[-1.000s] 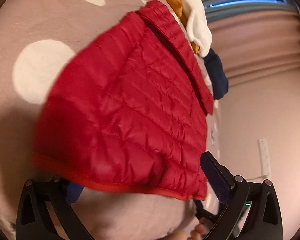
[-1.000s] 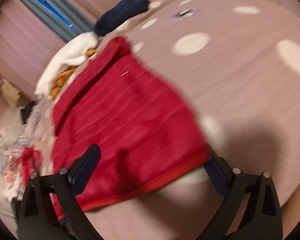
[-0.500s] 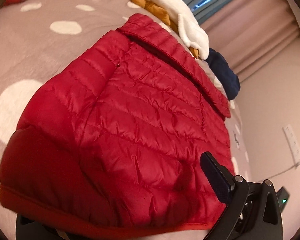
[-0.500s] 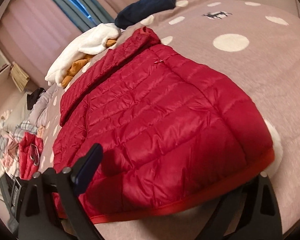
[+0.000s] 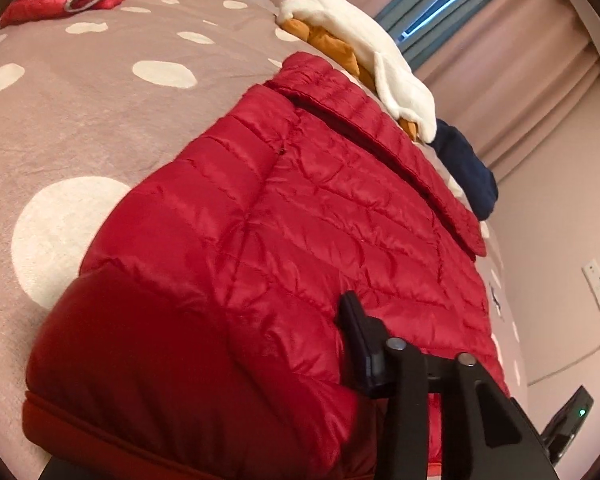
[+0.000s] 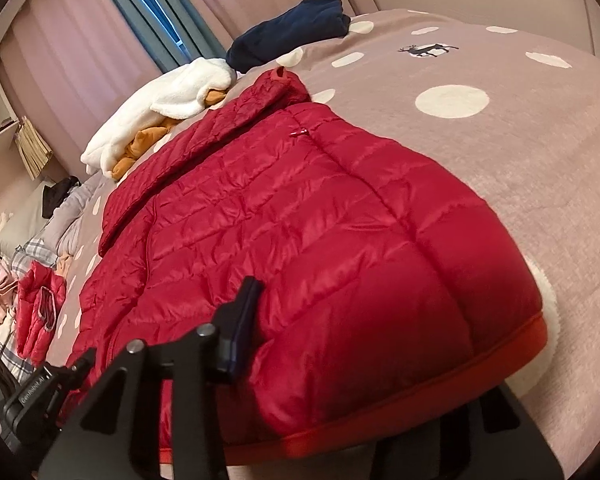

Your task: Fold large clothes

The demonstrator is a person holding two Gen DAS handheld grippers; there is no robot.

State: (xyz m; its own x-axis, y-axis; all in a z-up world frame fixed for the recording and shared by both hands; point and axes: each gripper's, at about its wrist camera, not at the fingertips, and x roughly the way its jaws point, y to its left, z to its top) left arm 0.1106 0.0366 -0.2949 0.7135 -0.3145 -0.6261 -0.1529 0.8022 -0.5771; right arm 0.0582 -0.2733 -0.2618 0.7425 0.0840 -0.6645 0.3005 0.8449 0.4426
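Red quilted puffer jacket (image 5: 300,240) (image 6: 300,232) — spread flat on bed, collar far, hem near.

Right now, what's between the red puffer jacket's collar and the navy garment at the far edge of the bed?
A white fleece garment bunched over an orange one, right beside the red puffer jacket's collar; the navy garment lies just beyond. Clearest in the right wrist view.

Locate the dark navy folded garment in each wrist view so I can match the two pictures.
Left wrist: the dark navy folded garment lies at the right, past the red quilted down jacket.
Right wrist: it lies at top centre, at the bed's far edge.
Shared landmark: the white fleece garment lies beside it in both.
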